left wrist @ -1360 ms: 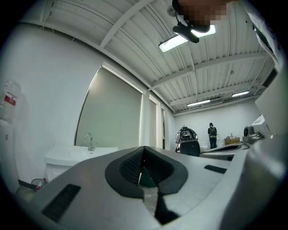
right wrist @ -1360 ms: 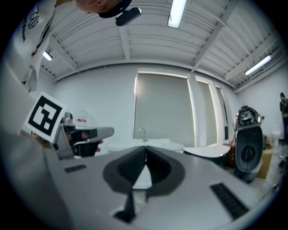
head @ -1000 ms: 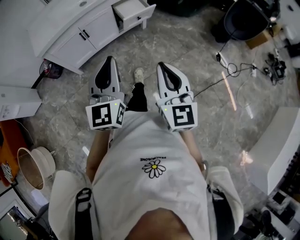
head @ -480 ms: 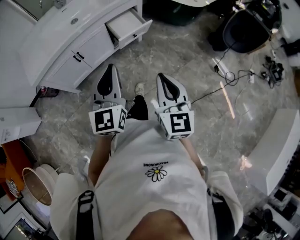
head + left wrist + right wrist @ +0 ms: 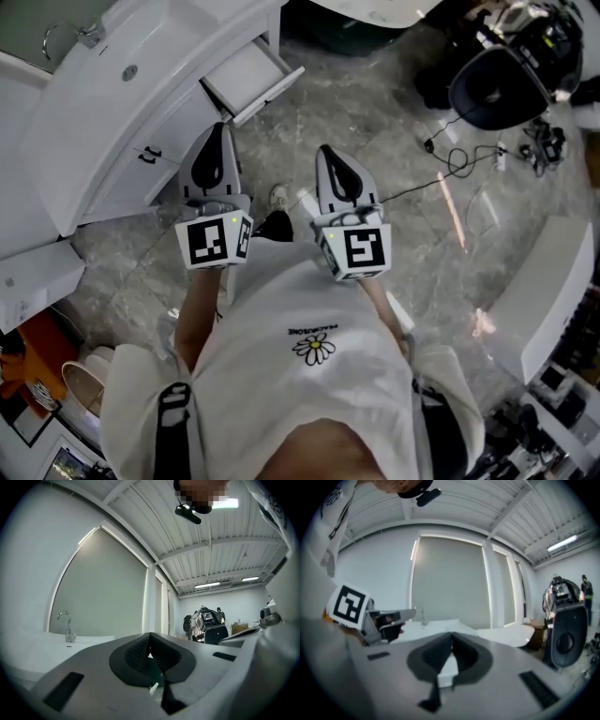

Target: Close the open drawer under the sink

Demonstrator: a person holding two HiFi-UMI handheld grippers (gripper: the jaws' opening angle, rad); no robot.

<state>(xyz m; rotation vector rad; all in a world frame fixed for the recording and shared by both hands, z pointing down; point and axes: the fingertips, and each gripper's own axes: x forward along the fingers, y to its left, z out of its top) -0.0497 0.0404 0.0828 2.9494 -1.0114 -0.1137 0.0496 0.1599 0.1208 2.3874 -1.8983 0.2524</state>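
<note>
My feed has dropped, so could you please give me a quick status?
Left gripper and right gripper shut, empty. Drawer under the sink open, untouched, ahead of both. Nothing seen blocking the path.

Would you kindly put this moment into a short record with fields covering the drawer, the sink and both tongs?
drawer: open, pulled out of the white cabinet
sink: on top of the cabinet, faucet at its far side
left tongs: shut, empty, pointing towards the cabinet
right tongs: shut, empty, beside the left tongs
floor: grey stone, cable lying on it
</note>
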